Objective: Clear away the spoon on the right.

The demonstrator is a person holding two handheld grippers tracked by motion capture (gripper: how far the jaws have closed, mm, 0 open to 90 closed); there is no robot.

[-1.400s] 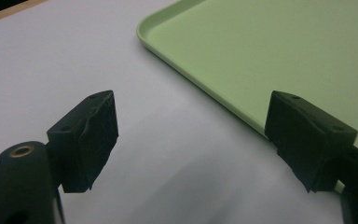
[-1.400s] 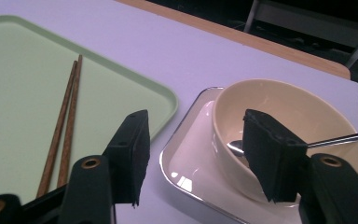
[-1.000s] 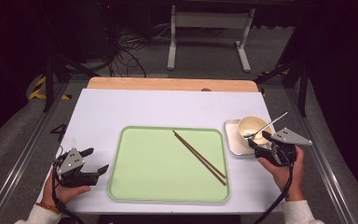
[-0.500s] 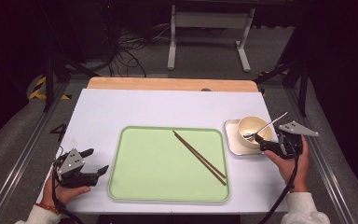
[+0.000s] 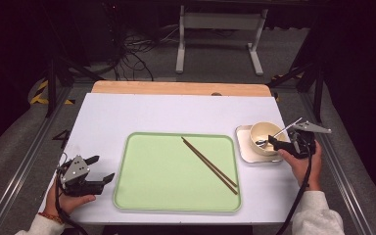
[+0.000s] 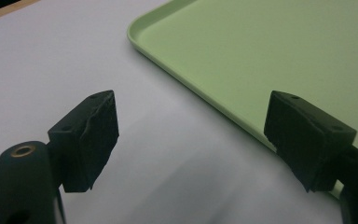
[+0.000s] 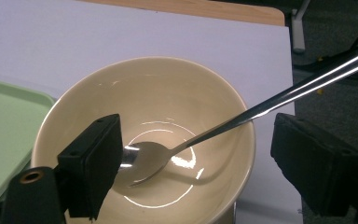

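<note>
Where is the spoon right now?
In the high view the spoon lies in the cream bowl on the table's right side, handle leaning over the rim toward the right gripper, whose open jaws straddle it.

A lab-style recording bay, not a home.
White-topped work table (image 5: 127, 112) inside dark metal framing (image 5: 54, 83), loose black cables (image 5: 127, 54) on grey carpet floor (image 5: 215, 49).

Cream bowl (image 5: 265, 137), silver spoon (image 7: 168, 154), pale green tray (image 5: 152, 196), brown chopsticks (image 5: 209, 165).

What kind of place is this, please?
Probably a lab or recording studio, not a dining room: the white table stands on a metal frame, with loose cables on the grey floor in a dark room.
</note>
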